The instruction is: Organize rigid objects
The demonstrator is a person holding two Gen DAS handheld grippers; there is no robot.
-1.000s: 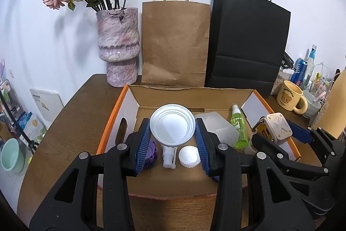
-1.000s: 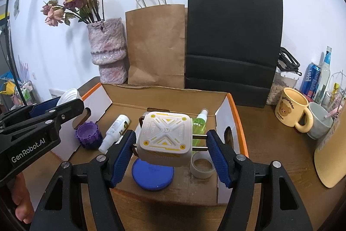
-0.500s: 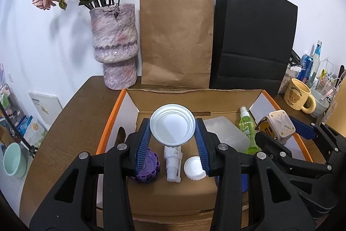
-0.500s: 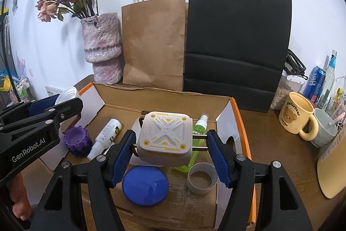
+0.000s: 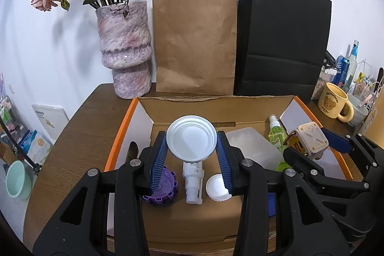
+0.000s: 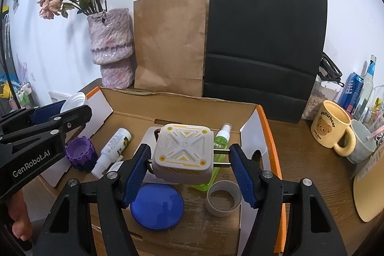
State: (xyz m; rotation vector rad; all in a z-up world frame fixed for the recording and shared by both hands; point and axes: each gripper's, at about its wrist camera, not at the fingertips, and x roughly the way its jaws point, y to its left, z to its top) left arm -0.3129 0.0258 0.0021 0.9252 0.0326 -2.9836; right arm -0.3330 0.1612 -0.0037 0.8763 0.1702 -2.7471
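My left gripper (image 5: 191,151) is shut on a white round lid (image 5: 191,137) and holds it above the open cardboard box (image 5: 216,102). My right gripper (image 6: 189,168) is shut on a grey and yellow power adapter (image 6: 183,154), held by its prongs and ring above the box (image 6: 182,102). On the box floor lie a purple ribbed cap (image 5: 161,192), a white spray bottle (image 5: 193,180), a small white cap (image 5: 217,187), a green spray bottle (image 6: 219,143), a blue disc (image 6: 157,206), a grey tape ring (image 6: 223,200) and a clear container (image 5: 252,148).
A pink vase with dried roses (image 5: 126,49), a brown paper bag (image 5: 194,40) and a black paper bag (image 5: 280,40) stand behind the box. A yellow bear mug (image 6: 332,126), a grey cup, cans and bottles crowd the right of the wooden table (image 5: 79,131).
Both grippers have risen and drawn back a little from the box with their objects held. More of the box floor shows below them.
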